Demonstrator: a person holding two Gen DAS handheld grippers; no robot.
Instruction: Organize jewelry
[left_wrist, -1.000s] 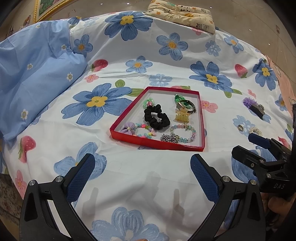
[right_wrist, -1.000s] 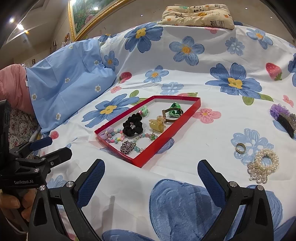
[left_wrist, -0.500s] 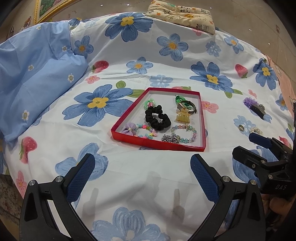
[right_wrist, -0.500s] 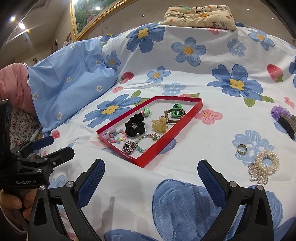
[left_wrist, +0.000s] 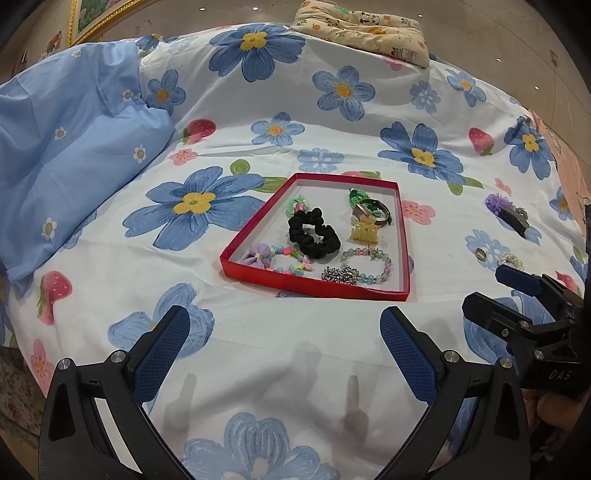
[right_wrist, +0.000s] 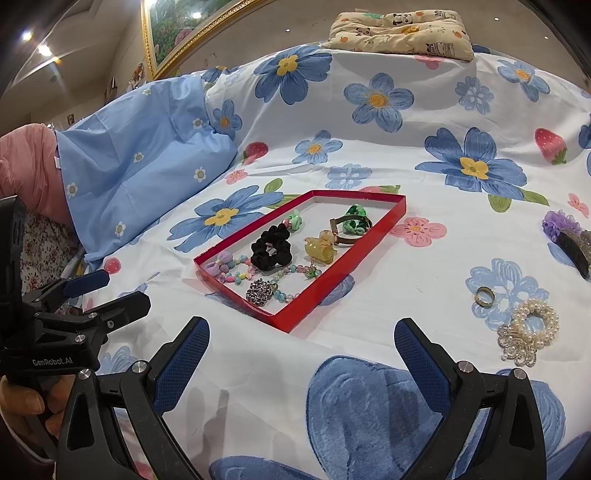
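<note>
Flowered bedsheet (right_wrist: 369, 155) carries a red tray (right_wrist: 376, 218); right of it lie a ring (right_wrist: 484, 295) and pearl scrunchie (right_wrist: 535, 321) (nearer the right tool (right_wrist: 301, 354)), both tools spread wide, left tool (left_wrist: 284, 343) empty too

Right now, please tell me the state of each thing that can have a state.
left gripper: open, empty
right gripper: open, empty
red tray: lidless, holding jewelry
pearl bracelet: outside tray, on sheet
gold ring: outside tray, on sheet
purple hair clip: outside tray
</note>
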